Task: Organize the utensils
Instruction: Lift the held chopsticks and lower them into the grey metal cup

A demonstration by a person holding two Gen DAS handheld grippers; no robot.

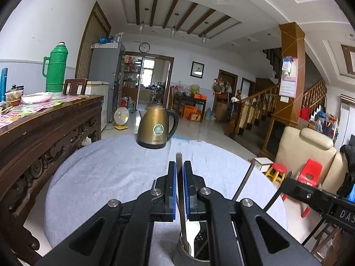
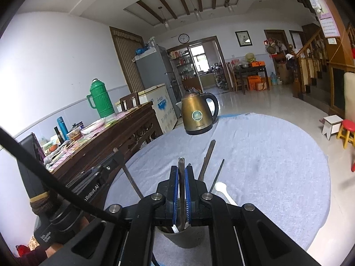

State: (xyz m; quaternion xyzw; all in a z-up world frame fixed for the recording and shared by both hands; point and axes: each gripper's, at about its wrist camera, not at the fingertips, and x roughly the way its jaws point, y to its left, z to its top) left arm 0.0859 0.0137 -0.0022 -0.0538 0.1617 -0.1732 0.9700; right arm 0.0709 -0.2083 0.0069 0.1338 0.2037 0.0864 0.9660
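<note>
Utensils are clamped in both tools: a dark metal handle [image 1: 180, 177] is gripped by the left gripper [image 1: 179, 166] at lower centre, another handle [image 2: 181, 177] by the right gripper [image 2: 181, 170]. Both are stood in a grey holder [image 2: 184, 237] at bottom centre on the cloth-covered table [image 2: 266, 155]. A brass kettle [image 2: 198, 115] is seen beyond.

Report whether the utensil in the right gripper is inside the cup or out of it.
In. The right gripper is shut on the utensil, whose lower end passes below the rim of the grey cup holding other utensils.
</note>
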